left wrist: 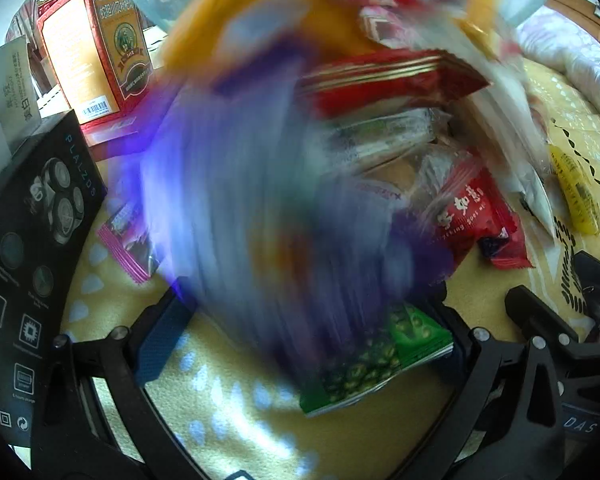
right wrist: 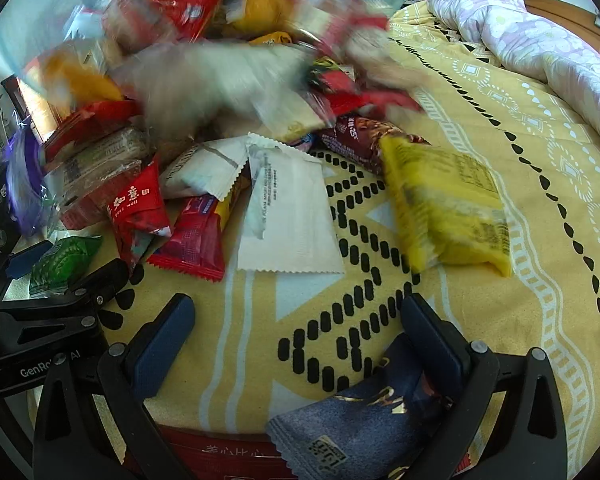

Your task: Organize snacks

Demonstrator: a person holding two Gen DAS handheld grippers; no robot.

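the snack packets (right wrist: 204,184) lie heaped and blurred on the yellow patterned bed cover (right wrist: 500,300); the left tool (left wrist: 300,344) gapes wide around a green packet (left wrist: 380,360); the right tool (right wrist: 296,344) gapes wide, holding nothing, a dark blue packet (right wrist: 352,432) beside one finger

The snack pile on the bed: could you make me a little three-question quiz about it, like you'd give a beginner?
1. True or false: the right gripper is clamped on a snack.
2. Which packet lies furthest to the right in the right wrist view? A. green packet B. yellow packet C. white packet
3. Fill in: the dark blue packet rests against the right gripper's ____ finger.

Key: 1 false, it is open; 2 B; 3 right.
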